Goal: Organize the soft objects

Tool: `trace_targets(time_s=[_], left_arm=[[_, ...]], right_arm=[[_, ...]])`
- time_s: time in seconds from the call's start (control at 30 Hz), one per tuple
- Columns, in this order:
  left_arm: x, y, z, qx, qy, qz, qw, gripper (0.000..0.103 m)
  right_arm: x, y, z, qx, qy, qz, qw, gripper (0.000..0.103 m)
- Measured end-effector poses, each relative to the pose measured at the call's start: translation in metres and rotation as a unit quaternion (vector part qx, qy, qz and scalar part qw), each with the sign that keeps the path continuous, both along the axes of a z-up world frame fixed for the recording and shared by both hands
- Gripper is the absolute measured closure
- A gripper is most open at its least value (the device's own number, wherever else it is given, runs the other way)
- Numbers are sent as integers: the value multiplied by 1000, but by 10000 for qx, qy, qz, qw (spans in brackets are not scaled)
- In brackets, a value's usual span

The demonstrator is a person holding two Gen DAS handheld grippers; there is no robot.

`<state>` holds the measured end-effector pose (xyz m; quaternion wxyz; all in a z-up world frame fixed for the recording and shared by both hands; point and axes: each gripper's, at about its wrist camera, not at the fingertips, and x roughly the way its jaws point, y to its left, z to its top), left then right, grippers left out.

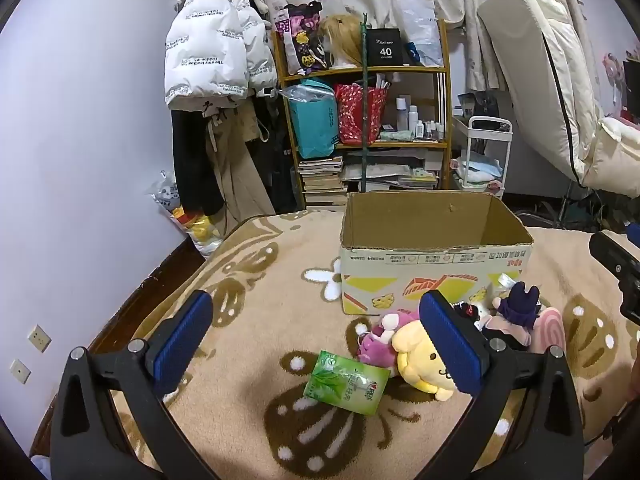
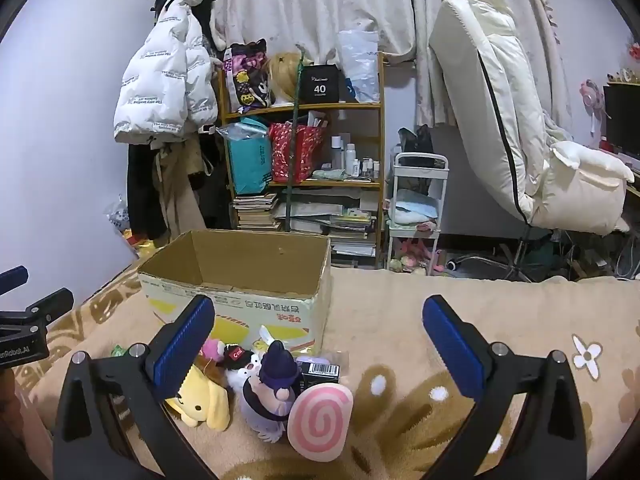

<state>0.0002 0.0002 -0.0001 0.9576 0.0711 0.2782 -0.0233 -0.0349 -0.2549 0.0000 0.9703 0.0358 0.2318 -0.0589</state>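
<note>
- I am working over a beige blanket (image 1: pixel 256 320) with brown and white flower shapes; beyond it stand a wooden shelf (image 1: pixel 364 70) crammed with bags, books and bottles, a white puffer jacket (image 1: pixel 208 48) hung against the wall, pale curtains and a cream recliner (image 2: pixel 520 128)
- An open cardboard box (image 1: pixel 432 236) sits on the blanket, its inside bare as far as I can see
- My left gripper (image 1: pixel 320 344) is spread wide with nothing between its blue pads; a green tissue pack (image 1: pixel 346 382) lies just below and between them, and the yellow plush (image 1: pixel 420 364) is partly hidden behind my right-hand finger
- My right gripper (image 2: pixel 320 348) is also spread wide and holds nothing; the pile of toys lies in front of the box, toward its left finger
- Only the right view shows the purple-hatted plush (image 2: pixel 272 388) and pink swirl cushion (image 2: pixel 320 416) in full, with a barcoded black packet (image 2: pixel 320 372) behind them
- Only the left view shows the tissue pack clearly
</note>
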Motion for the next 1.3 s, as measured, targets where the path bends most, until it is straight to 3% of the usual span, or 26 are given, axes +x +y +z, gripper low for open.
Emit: trace_targets(time_s=[1.3], left_arm=[[-1, 7, 2, 61, -119, 74, 9999, 1]], right_arm=[[3, 0, -5, 68, 115, -38, 9999, 0]])
